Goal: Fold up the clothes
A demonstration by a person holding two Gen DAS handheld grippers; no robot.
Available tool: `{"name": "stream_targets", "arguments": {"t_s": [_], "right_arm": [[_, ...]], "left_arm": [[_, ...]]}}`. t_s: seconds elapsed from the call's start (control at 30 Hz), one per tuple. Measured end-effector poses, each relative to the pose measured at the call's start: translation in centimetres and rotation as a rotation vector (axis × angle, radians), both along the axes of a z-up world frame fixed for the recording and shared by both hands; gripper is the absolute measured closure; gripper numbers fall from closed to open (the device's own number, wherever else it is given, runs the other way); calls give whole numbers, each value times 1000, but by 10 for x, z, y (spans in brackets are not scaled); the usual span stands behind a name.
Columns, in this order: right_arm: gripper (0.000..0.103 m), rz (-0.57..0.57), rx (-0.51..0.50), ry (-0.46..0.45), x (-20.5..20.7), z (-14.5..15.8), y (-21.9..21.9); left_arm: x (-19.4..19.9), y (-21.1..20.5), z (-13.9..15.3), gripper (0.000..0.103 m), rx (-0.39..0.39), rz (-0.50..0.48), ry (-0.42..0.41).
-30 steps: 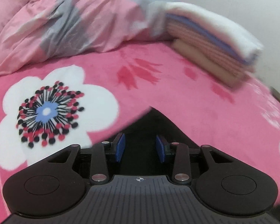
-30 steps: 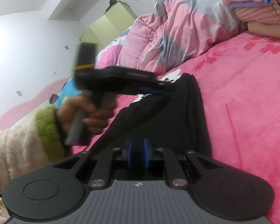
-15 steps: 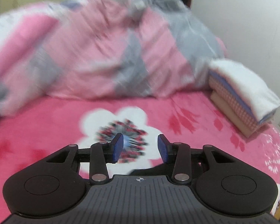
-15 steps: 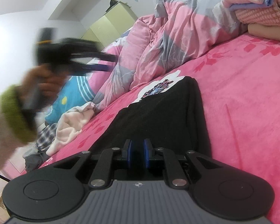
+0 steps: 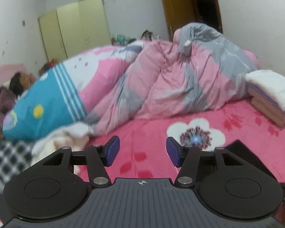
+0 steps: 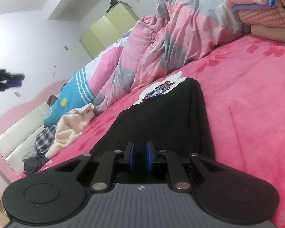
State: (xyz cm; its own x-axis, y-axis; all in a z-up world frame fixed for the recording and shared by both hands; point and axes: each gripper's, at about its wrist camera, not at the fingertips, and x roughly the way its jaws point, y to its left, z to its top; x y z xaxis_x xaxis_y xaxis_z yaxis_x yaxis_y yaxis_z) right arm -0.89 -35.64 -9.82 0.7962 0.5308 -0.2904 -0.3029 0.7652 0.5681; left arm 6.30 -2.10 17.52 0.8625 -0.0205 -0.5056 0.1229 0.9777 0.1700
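Lying flat on the pink bedspread (image 6: 256, 98), the black garment (image 6: 161, 117) stretches from the near edge of the right wrist view away toward a white flower print (image 6: 161, 89), its far end folded into a neat rounded edge. The right gripper (image 6: 140, 158) sits at the near end of that garment, its blue pads (image 6: 149, 158) drawn close with only a narrow gap; dark cloth fills the space around them, though whether cloth is actually pinched between them cannot be told. The left gripper (image 5: 142, 153) hangs above the bedspread (image 5: 142, 133) with its pads (image 5: 113, 152) spread wide and nothing between them. From this view only a corner of the black garment (image 5: 245, 152) shows, low on the right, just beyond the right finger and near the flower print (image 5: 195, 134). In the right wrist view the left gripper (image 6: 7, 80) appears as a blurred dark shape at the far left, well apart from the garment. A rumpled pink and grey quilt (image 5: 180, 79) lies along the far side of the bed. A stack of folded clothes (image 5: 271, 96) rests on the far right of the bedspread, topped by a white piece. Loose unfolded clothes (image 6: 66, 131) are heaped at the left.
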Motion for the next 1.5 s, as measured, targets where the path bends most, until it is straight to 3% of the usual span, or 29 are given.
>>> {"name": "stream_targets", "arguments": {"t_s": [0.3,0.37,0.5,0.6,0.83,1.0,1.07,1.17,1.23,1.3,1.33,1.5], "right_arm": [[88,-15,-33,-18,-5,3,1],[87,-33,-50,-33,-13,8,-1],[87,-47,-44,-92,-25,22,0],[87,-46,-106,-73,-12,28,12],[93,-164,-215,27,-4,18,0],[90,-332,-154,99,-25,27,-46],[89,-306,-155,62,-34,36,-43],[89,-179,-185,-2,-41,47,-16],[89,-124,-253,12,-43,45,3],[88,-130,-357,69,-46,37,12],[89,-147,-361,92,-50,35,9],[88,-255,-259,146,-70,38,-20]], "left_arm": [[-22,-36,-130,48,-148,-108,213],[-30,-47,-150,48,-163,-126,242],[-49,-61,-174,48,-147,-173,218],[-55,-67,-190,48,-133,-203,234],[-58,-66,-216,48,-130,-204,248],[-62,-62,-219,48,-162,-220,237],[-62,-60,-219,48,-169,-223,237],[-63,-58,-220,48,-179,-228,238],[-64,-56,-220,48,-186,-232,238],[-64,-55,-221,47,-193,-235,239],[-65,-54,-221,47,-197,-237,239],[-68,-48,-222,46,-220,-243,239]]}}
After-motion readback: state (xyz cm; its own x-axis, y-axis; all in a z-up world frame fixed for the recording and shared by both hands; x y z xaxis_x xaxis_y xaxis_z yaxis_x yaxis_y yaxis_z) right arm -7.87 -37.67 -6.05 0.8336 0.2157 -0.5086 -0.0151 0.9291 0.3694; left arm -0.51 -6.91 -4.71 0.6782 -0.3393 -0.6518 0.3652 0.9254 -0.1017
